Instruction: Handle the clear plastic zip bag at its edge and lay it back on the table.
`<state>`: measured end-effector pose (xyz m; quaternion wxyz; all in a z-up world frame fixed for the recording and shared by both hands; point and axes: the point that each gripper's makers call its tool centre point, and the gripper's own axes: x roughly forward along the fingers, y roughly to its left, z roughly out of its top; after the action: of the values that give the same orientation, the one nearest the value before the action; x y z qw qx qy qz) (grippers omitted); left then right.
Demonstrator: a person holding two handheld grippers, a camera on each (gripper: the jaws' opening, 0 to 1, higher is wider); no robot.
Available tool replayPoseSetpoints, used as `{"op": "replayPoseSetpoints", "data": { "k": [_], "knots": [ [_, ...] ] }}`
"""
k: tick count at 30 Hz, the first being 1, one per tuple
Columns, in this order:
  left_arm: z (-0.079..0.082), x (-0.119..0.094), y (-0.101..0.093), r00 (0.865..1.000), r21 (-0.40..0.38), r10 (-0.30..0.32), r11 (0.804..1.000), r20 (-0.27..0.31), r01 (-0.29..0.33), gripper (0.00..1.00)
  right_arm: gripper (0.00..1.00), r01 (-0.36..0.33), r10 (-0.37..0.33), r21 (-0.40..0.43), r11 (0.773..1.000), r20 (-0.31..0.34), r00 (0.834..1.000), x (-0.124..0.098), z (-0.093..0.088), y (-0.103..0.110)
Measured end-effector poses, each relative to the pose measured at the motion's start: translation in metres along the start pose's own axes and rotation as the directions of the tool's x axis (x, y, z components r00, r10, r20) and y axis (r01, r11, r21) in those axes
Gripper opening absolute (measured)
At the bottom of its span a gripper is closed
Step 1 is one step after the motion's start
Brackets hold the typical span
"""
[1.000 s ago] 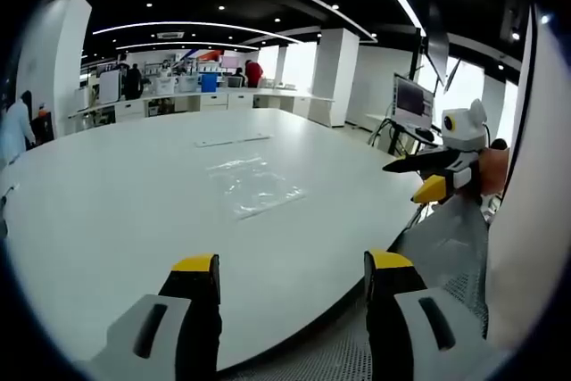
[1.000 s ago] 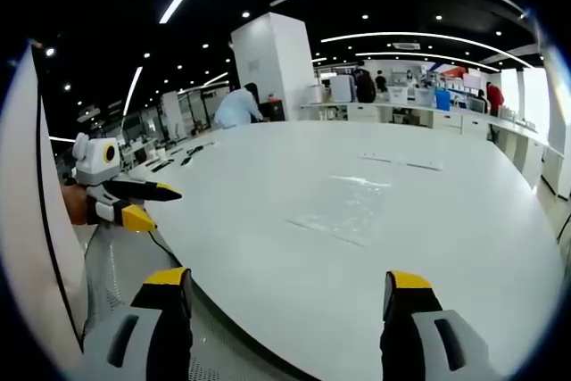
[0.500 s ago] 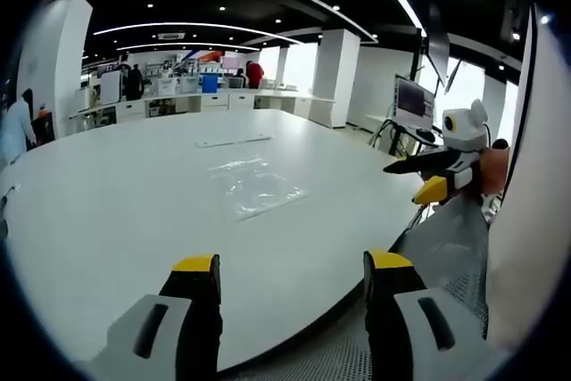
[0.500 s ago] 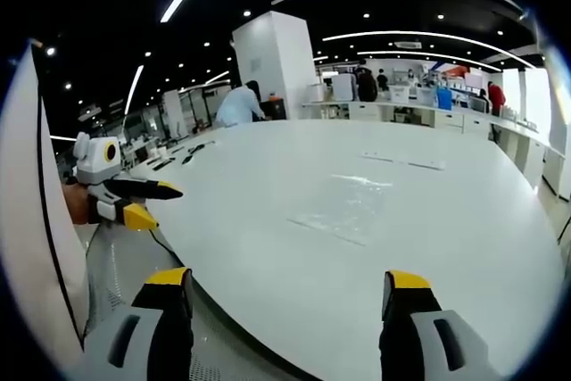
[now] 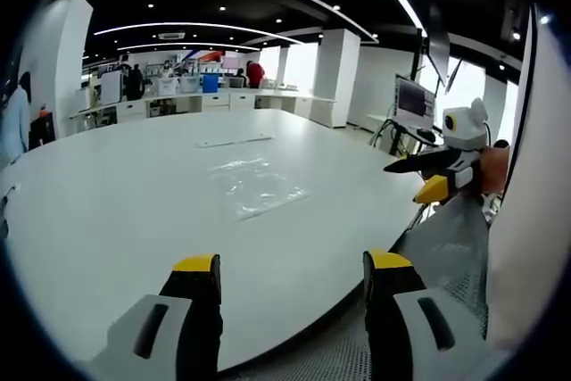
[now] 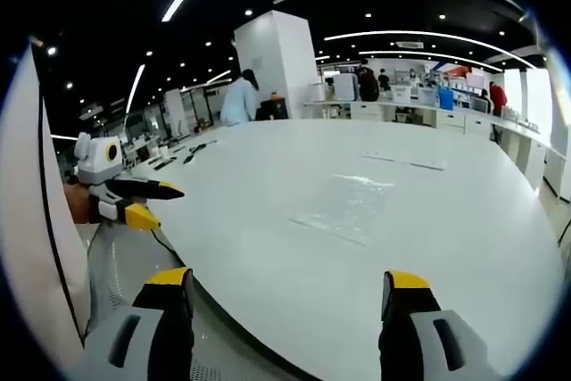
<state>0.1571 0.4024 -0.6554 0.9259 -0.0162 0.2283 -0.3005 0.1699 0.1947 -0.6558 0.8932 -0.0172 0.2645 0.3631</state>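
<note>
A clear plastic zip bag (image 5: 257, 187) lies flat near the middle of a large white table (image 5: 107, 211); it is also seen as a faint sheen, the bag (image 6: 343, 205), in the right gripper view. My left gripper (image 5: 290, 267) is open at the table's near edge, well short of the bag, nothing between its yellow-tipped jaws. My right gripper (image 6: 290, 278) is open too, likewise back at the table's edge. The right gripper (image 5: 433, 176) shows at the right of the left gripper view, and the left gripper (image 6: 134, 202) at the left of the right gripper view.
Two thin white strips (image 5: 234, 141) lie on the table beyond the bag. A monitor (image 5: 412, 103) stands to the right. Counters with people (image 6: 239, 101) line the far side of the room. A white pillar (image 6: 277, 64) rises behind the table.
Both grippers and the bag stay as they were. A person in the background has walked a little.
</note>
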Motion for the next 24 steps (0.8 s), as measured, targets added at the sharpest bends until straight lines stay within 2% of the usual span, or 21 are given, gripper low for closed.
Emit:
{"op": "replayPoseSetpoints", "data": {
  "k": [24],
  "knots": [
    [0.0042,0.0004,-0.0054,1.000,-0.001,0.006,1.000,-0.005,-0.006,0.63,0.85,-0.023,0.022,-0.030,0.999,-0.035,0.999,0.0085,-0.0001,-0.0066]
  ]
}}
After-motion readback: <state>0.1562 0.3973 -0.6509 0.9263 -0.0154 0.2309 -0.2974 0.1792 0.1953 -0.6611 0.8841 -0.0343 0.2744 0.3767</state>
